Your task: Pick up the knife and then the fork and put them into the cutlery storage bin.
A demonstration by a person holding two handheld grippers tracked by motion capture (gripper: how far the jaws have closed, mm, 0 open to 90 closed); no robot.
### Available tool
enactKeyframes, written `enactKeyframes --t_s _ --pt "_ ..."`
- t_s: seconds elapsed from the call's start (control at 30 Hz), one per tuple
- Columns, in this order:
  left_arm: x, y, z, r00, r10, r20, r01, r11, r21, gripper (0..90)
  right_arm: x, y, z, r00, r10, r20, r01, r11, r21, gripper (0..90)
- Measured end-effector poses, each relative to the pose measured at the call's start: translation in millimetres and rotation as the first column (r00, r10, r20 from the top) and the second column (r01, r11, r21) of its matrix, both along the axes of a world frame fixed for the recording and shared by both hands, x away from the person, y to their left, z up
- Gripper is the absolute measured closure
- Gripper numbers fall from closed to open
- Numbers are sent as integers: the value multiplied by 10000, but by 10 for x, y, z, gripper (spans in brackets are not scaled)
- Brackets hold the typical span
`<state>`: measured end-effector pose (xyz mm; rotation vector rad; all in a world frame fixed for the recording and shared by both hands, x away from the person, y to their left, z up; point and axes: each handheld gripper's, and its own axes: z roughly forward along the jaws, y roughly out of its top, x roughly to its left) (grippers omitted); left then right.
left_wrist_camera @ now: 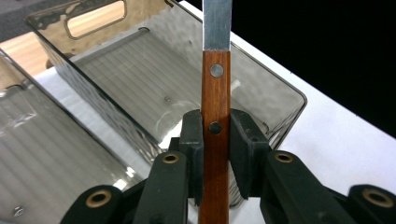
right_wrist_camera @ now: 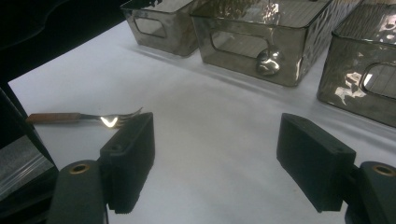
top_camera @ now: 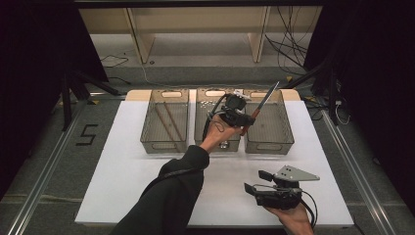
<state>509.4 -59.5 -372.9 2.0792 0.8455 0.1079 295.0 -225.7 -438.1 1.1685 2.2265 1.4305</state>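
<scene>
My left gripper (top_camera: 246,121) hovers over the gap between the middle bin (top_camera: 201,128) and the right bin (top_camera: 288,132), shut on a knife (top_camera: 262,104). The knife has a red-brown wooden handle and a steel blade that slants up toward the far right. In the left gripper view the pads (left_wrist_camera: 243,140) clamp the riveted handle of the knife (left_wrist_camera: 215,93) above the empty right bin (left_wrist_camera: 154,65). My right gripper (top_camera: 254,181) rests near the table's front right, open with nothing between its jaws (right_wrist_camera: 215,154). A wooden-handled fork (right_wrist_camera: 84,117) lies on the white table beyond its left jaw.
Three translucent grey bins stand in a row at the back of the white table (top_camera: 127,171). The left bin (top_camera: 147,132) holds two brown sticks (top_camera: 169,122). A spoon (right_wrist_camera: 268,60) shows through the middle bin's wall. The person's dark sleeve (top_camera: 171,196) crosses the table's front.
</scene>
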Motion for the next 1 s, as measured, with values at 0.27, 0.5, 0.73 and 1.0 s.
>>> enactKeyframes --t_s 0.27,0.5,0.73,1.0 --pt "36 -107 -47 9999 43 -160 -45 10000 -89 757 6 -1 -9 10000 57 -22 -57 10000 -28 286" --pt "83 -135 -95 9990 237 -375 -249 9992 -308 757 8 -1 -9 10000 89 -19 -89 10000 -23 286" --pt "93 -191 -133 9983 319 -491 -337 9987 -372 757 7 10 -10 9999 147 -7 -147 9999 -28 286" --pt "83 -280 -163 9981 235 -571 -253 9992 -309 757 2 12 -9 9998 180 -6 -180 9998 -29 286"
